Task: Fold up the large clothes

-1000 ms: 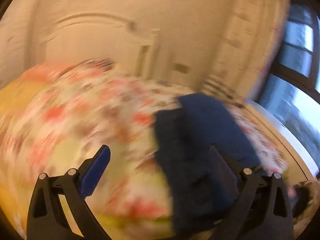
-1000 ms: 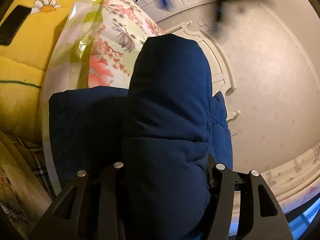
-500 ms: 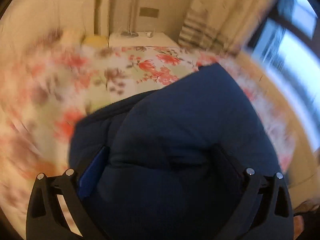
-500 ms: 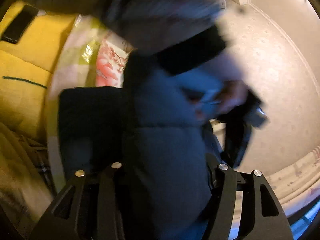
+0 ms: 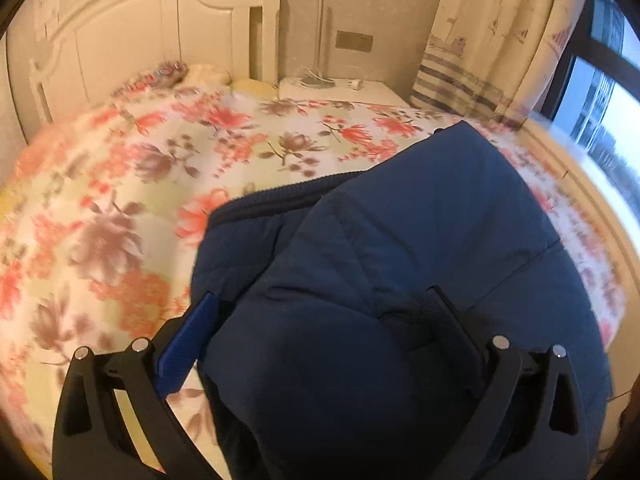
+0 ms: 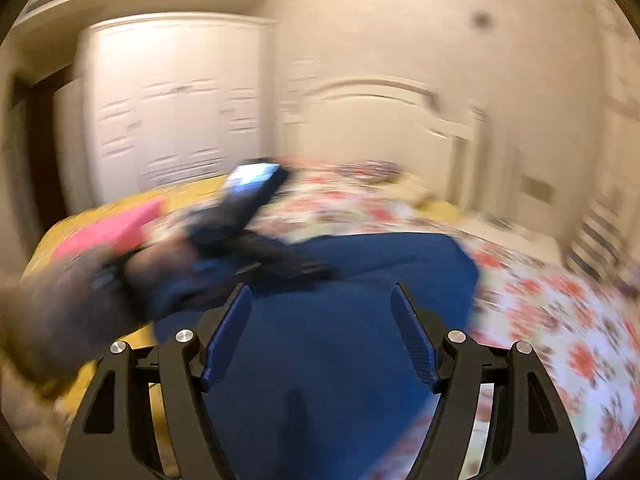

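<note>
A navy padded jacket (image 5: 400, 260) lies folded on the floral bedspread (image 5: 120, 208), with its zip edge toward the headboard. My left gripper (image 5: 320, 308) is lowered over the near fold. Its jaws stand wide and the puffy fabric bulges up between them; the left pad (image 5: 188, 340) shows bare. In the right wrist view the jacket (image 6: 340, 352) lies below my right gripper (image 6: 320, 320). Its jaws are opening and nothing is pressed between the blue pads. A blurred hand (image 6: 152, 276) holds the left gripper (image 6: 280, 256) on the jacket's far left part.
A white headboard (image 5: 140, 40) and a nightstand (image 5: 340, 88) stand behind the bed. A curtain (image 5: 492, 40) and a window (image 5: 600, 100) are at the right. A white wardrobe (image 6: 172, 100), a yellow blanket (image 6: 100, 216) and a pink item (image 6: 112, 232) are at the left.
My right gripper let go of the jacket, rose and rolled upright. My left gripper swung in from over the bedspread and came down over the jacket's fold.
</note>
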The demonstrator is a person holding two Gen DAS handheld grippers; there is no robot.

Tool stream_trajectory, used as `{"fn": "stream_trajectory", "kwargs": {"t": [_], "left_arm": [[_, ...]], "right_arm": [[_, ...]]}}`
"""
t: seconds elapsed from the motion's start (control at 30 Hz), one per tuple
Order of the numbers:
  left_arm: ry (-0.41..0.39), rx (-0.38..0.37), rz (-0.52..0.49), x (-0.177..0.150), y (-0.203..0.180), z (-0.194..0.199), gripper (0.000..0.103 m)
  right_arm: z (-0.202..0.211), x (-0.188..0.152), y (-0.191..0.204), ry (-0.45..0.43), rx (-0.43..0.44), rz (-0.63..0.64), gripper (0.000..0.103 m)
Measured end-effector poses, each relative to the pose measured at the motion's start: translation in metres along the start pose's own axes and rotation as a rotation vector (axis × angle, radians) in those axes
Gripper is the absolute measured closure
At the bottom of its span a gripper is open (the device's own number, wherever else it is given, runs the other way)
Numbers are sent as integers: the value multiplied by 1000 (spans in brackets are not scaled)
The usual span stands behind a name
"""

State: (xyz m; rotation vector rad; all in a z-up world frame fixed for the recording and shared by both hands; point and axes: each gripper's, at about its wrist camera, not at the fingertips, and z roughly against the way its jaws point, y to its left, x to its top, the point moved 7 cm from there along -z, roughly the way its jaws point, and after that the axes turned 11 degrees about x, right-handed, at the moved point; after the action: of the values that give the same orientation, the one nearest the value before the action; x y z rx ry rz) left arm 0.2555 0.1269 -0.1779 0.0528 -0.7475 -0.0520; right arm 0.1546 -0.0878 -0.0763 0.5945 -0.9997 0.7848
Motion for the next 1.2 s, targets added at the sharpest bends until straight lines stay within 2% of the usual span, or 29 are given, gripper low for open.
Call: {"fn": "stream_trajectory", "kwargs": {"t": [0.07, 0.1, 0.17, 0.27, 0.3, 0.33, 0.4, 0.43, 0.5, 0.63, 0.83, 0.93, 0.97, 1.07, 1.2], "left_arm": [[2, 25, -13, 1, 0, 2, 2], [1, 40, -18, 1, 0, 3, 2], [-14, 77, -30, 0, 1, 9, 2], [-20, 84, -27, -1, 2, 10, 2], [-15, 77, -18, -1, 4, 9, 2], [-10, 75, -10, -2, 6, 8, 2], [-2, 113, 5, -3, 11, 9, 2], [2, 137, -3, -4, 13, 12, 2], [-8, 161, -19, -9, 13, 19, 2], [-34, 201, -26, -26, 18, 45, 2], [-56, 181, 19, -66, 25, 81, 2], [-65, 187, 39, -89, 29, 89, 2], [-62, 169, 62, -95, 32, 89, 2], [-53, 140, 98, -100, 36, 88, 2], [-61, 160, 89, -101, 31, 89, 2]], "right_arm": [[-12, 15, -40, -2, -46, -84, 34], [-22, 21, -54, 4, -77, -100, 36], [-58, 35, -82, 34, -114, -147, 49], [-99, 48, -117, 84, -137, -184, 52], [-119, 47, -126, 130, -148, -176, 52], [-146, 37, -131, 216, -138, -171, 52], [-185, 1, -136, 394, -145, -128, 51], [-192, -8, -134, 426, -147, -106, 50], [-192, -9, -138, 425, -155, -132, 50], [-191, -14, -135, 446, -204, -84, 50], [-194, -14, -139, 468, -243, -71, 48], [-192, -2, -130, 492, -300, -22, 48], [-191, 4, -123, 485, -301, -16, 48], [-187, 29, -95, 412, -240, -9, 48], [-189, 57, -42, 359, -153, 84, 48]]}}
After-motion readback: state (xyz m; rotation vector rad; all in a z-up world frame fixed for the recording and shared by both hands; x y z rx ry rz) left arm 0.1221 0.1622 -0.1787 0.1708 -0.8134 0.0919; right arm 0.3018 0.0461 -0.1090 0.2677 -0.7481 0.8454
